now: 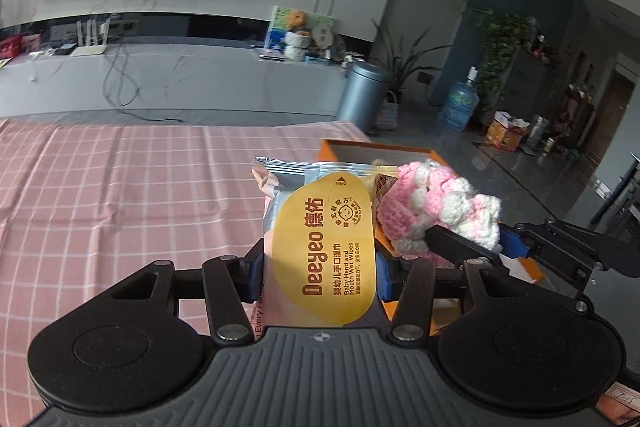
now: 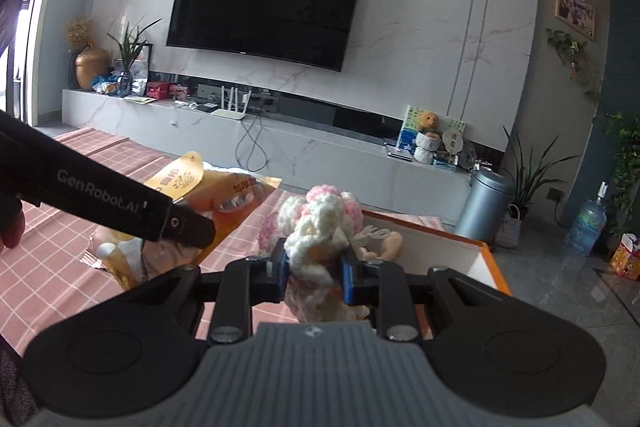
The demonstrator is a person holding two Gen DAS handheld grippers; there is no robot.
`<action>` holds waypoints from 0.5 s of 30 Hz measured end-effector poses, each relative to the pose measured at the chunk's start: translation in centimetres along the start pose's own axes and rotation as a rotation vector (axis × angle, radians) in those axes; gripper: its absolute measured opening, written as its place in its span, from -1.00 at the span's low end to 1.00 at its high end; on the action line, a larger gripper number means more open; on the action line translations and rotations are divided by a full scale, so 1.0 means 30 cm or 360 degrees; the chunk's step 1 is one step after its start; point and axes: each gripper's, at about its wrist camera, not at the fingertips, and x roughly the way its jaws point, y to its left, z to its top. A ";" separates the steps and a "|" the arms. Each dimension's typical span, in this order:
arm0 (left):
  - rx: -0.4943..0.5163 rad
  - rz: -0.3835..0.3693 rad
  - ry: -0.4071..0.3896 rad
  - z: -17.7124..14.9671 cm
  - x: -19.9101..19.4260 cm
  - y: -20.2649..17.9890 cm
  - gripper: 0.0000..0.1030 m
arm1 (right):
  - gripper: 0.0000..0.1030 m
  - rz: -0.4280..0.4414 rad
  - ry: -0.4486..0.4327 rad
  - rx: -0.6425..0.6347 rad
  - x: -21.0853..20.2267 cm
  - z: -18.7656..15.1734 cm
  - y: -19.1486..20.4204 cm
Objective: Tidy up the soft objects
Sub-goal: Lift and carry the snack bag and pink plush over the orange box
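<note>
My left gripper (image 1: 318,273) is shut on a pack of Deeyeo baby wet wipes (image 1: 320,239) with a yellow label, held above the pink checked tablecloth (image 1: 120,195). My right gripper (image 2: 314,277) is shut on a pink and white crocheted soft toy (image 2: 320,227), held over the near edge of an orange box (image 2: 472,251) with a white inside. In the left wrist view the toy (image 1: 436,207) and the right gripper (image 1: 472,247) sit just right of the wipes, in front of the box (image 1: 380,149). In the right wrist view the wipes pack (image 2: 224,203) and the left gripper's body show at the left.
A small beige plush (image 2: 390,243) lies inside the box. The table's far edge (image 1: 180,119) drops to the floor before a long TV bench (image 1: 180,75). A metal bin (image 1: 362,95) and a water bottle (image 1: 460,103) stand on the floor beyond.
</note>
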 end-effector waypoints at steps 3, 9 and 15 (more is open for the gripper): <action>0.0048 -0.0076 0.0025 0.024 0.050 -0.061 0.12 | -0.54 -0.0050 0.0020 0.0019 0.002 0.002 -0.069; 0.0124 -0.0185 0.0081 0.072 0.165 -0.167 0.12 | -0.53 -0.0111 0.0074 0.0061 0.031 0.006 -0.220; 0.0211 -0.0207 0.0169 0.105 0.315 -0.253 0.12 | -0.54 -0.0148 0.0175 0.0045 0.103 -0.009 -0.343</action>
